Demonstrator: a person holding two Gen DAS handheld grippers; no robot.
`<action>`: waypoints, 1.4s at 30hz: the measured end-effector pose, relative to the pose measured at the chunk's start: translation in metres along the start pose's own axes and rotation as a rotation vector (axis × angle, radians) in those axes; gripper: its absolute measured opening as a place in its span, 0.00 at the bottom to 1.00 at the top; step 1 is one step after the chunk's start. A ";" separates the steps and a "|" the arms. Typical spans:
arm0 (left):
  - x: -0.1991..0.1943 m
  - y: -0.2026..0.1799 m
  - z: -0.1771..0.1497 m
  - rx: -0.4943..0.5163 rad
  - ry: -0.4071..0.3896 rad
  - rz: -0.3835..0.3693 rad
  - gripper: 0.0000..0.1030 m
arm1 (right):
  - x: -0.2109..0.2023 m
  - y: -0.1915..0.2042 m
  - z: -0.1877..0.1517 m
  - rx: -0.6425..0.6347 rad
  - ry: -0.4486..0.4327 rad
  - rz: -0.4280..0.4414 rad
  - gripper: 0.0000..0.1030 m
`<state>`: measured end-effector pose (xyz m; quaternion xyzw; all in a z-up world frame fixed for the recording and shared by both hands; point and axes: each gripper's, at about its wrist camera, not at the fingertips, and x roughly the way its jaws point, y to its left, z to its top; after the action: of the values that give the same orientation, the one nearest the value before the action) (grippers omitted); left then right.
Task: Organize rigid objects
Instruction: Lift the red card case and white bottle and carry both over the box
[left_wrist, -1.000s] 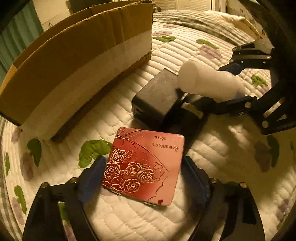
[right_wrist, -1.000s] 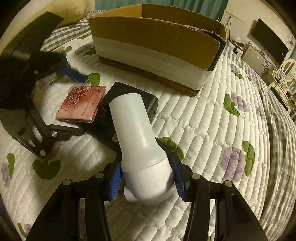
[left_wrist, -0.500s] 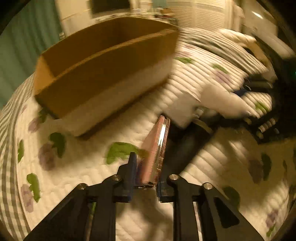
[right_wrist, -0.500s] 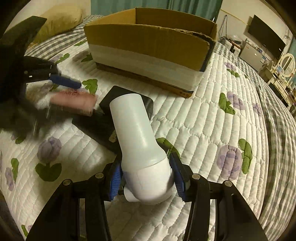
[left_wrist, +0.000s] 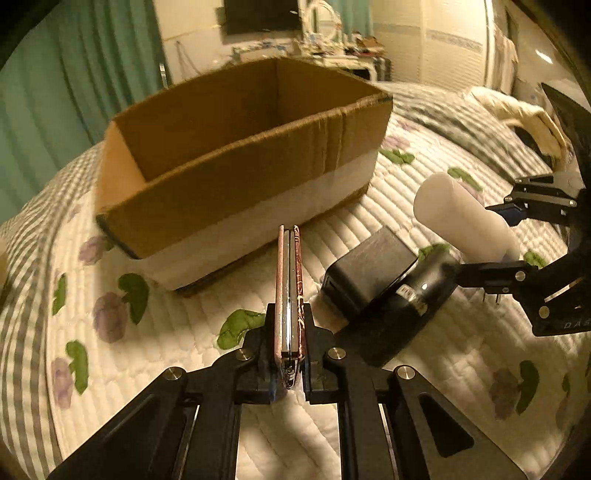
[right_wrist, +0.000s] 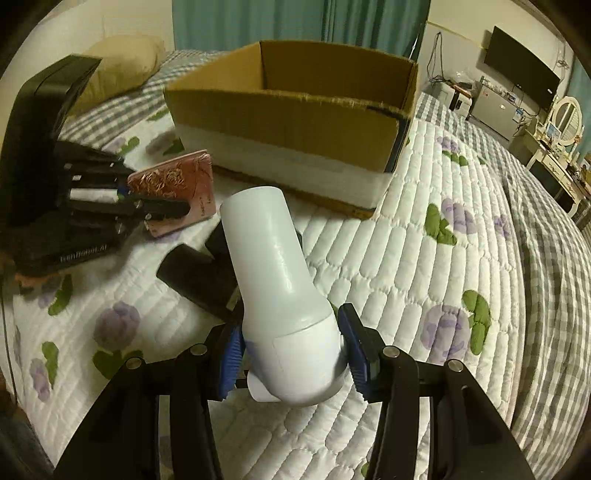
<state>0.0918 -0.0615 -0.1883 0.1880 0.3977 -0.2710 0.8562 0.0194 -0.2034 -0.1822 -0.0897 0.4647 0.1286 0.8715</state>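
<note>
Bedspread (left_wrist: 424, 369), white and quilted with purple flowers and green leaves, carries everything here. The left hand-held gripper (left_wrist: 290, 354) is clamped tight on the pink compact (left_wrist: 289, 295), gripping it by its two flat faces so the thin case stands on edge, its silver seam pointing up the middle of the left wrist view. From the right wrist view the compact's rose-embossed face (right_wrist: 177, 188) shows plainly, held clear of the quilt just in front of the cardboard box.

That cardboard box (left_wrist: 236, 173) sits open-topped beyond both tools, brown above and with a white band along its lower wall; its inside looks bare as far as can be seen.

The right hand-held gripper (right_wrist: 291, 354) is closed on the white bottle (right_wrist: 280, 295), blue pads (right_wrist: 229, 360) pressing on its rounded lower end, the flat end pointing toward the box. Under and beside the bottle lies a black adapter (left_wrist: 365, 273) with a dark rounded piece next to it, resting on the quilt between the two grippers. A yellowish pillow (right_wrist: 122, 62) lies far back on the left.
</note>
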 end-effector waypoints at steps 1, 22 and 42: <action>-0.003 -0.001 0.000 -0.009 -0.003 0.004 0.09 | -0.003 0.000 0.002 0.004 -0.010 -0.001 0.47; -0.147 0.014 0.021 -0.204 -0.294 0.062 0.10 | -0.115 0.013 0.029 0.144 -0.270 0.021 0.47; -0.181 0.037 0.083 -0.222 -0.466 0.160 0.10 | -0.171 -0.002 0.113 0.123 -0.493 -0.107 0.47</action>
<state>0.0655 -0.0201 0.0084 0.0565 0.2012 -0.1931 0.9587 0.0169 -0.1981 0.0229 -0.0267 0.2397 0.0720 0.9678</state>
